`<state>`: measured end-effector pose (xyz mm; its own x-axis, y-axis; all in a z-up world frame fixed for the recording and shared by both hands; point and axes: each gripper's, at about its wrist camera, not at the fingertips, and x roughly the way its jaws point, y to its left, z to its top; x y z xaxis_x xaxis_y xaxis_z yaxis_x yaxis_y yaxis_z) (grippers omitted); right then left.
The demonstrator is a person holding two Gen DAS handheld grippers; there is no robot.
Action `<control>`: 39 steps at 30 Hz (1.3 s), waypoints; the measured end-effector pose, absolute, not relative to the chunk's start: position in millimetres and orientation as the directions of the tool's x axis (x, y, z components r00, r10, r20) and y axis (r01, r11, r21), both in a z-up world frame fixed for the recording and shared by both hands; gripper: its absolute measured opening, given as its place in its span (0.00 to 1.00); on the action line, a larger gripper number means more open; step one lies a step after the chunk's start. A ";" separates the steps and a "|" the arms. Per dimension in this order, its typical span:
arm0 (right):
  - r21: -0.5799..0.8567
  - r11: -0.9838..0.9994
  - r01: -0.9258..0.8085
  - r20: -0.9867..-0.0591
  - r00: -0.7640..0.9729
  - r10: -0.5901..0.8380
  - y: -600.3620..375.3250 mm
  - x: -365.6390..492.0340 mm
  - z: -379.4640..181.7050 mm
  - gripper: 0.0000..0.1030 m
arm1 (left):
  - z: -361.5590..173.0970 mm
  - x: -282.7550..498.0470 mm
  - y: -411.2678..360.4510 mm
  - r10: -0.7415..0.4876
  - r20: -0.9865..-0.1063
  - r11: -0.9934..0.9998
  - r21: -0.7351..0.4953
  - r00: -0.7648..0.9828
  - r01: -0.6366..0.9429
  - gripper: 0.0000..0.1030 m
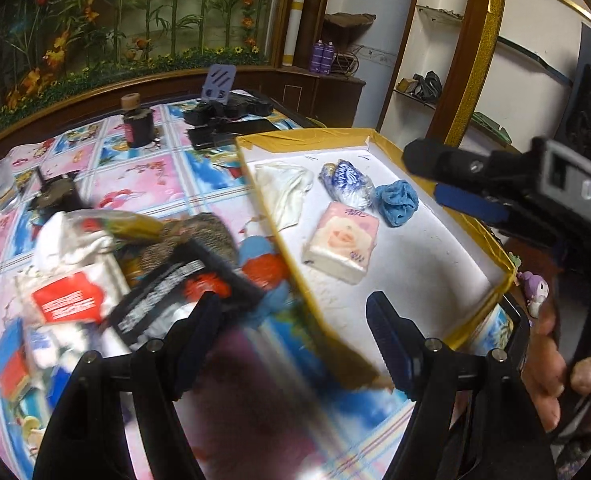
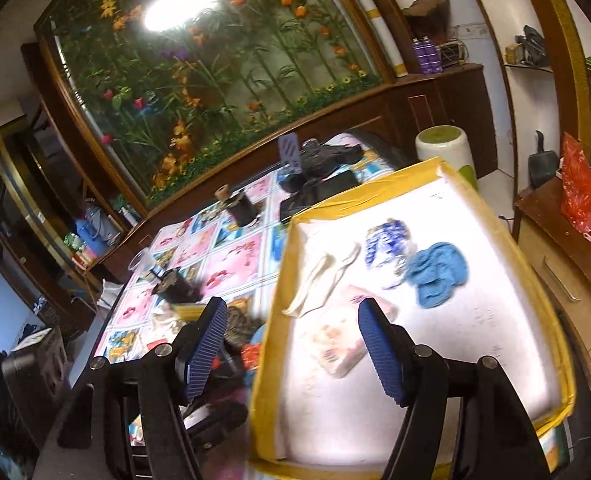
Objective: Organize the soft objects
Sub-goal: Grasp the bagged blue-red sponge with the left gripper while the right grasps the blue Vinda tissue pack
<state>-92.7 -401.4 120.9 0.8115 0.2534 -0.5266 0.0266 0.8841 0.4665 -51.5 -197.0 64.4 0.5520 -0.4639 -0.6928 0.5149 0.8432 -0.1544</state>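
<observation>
Left tool (image 1: 295, 336) spread wide and empty, right tool (image 2: 291, 344) likewise, both straddling the gold box wall (image 1: 295, 256); soft pile (image 1: 95, 264) outside it on desk; risk: a finger clips the wall, shoving box

I can read "04" in pale digits on the grey body of the right gripper (image 1: 461, 190). Print on the tissue pack (image 1: 341, 242) and the red label (image 1: 65, 300) is too blurred for me.

Black tool (image 2: 287, 336), ribbed blue fingers (image 2: 379, 352).
</observation>
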 end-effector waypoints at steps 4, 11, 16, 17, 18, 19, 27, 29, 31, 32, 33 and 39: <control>0.466 0.885 -0.017 -0.535 0.791 0.297 -375.6 -89.0 115.4 0.70 | 76.6 -55.9 -145.8 -0.484 -0.675 0.844 -0.192 0.557 0.501 0.76; 0.450 0.890 -0.075 -0.547 0.765 0.341 -346.7 -86.0 112.6 0.70 | 77.4 -27.2 -26.2 -0.326 -0.693 0.940 -0.165 0.642 0.299 0.82; 0.452 0.887 -0.099 -0.551 0.751 0.364 -335.4 -85.6 110.8 0.71 | 46.5 30.0 24.7 -0.313 -0.780 0.949 -0.241 0.541 0.203 0.82; 0.449 0.887 -0.104 -0.554 0.747 0.368 -332.9 -86.0 109.5 0.71 | 39.4 41.1 26.3 -0.314 -0.799 0.949 -0.243 0.513 0.203 0.82; 0.448 0.887 -0.107 -0.556 0.744 0.371 -331.5 -86.5 109.1 0.71 | 35.2 48.1 26.9 -0.325 -0.807 0.945 -0.257 0.493 0.201 0.82; 0.448 0.887 -0.110 -0.557 0.742 0.373 -330.7 -86.9 108.3 0.71 | 32.5 51.0 27.6 -0.357 -0.805 0.933 -0.290 0.473 0.211 0.82; 0.443 0.889 -0.118 -0.574 0.725 0.382 -327.7 -89.5 102.3 0.72 | 20.9 -2.5 12.3 -0.462 -0.817 0.869 -0.338 0.346 0.362 0.82; 0.442 0.887 -0.133 -0.577 0.715 0.395 -322.0 -87.8 99.8 0.72 | 24.9 -30.5 1.1 -0.424 -0.828 0.872 -0.264 0.367 0.412 0.82; 0.444 0.883 -0.153 -0.580 0.702 0.413 -313.6 -86.5 97.2 0.72 | 25.7 -52.0 -9.3 -0.375 -0.843 0.873 -0.182 0.385 0.453 0.82; 0.445 0.881 -0.163 -0.582 0.695 0.423 -309.1 -85.9 96.0 0.72 | 26.2 -63.6 -13.5 -0.352 -0.848 0.870 -0.140 0.396 0.473 0.82; 0.445 0.879 -0.170 -0.583 0.690 0.429 -305.0 -86.0 95.1 0.72 | 26.3 -70.6 -14.5 -0.331 -0.851 0.869 -0.107 0.407 0.483 0.82; 0.429 0.873 -0.234 -0.611 0.637 0.471 -271.9 -86.7 82.4 0.74 | 12.4 -83.1 -22.6 -0.192 -0.880 0.880 0.041 0.433 0.474 0.83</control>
<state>-86.7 -271.9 82.4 0.6370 0.4706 -0.6105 -0.2339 0.8727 0.4286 -83.1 -22.6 12.4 0.4334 -0.1921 -0.8805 0.4738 0.8797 0.0412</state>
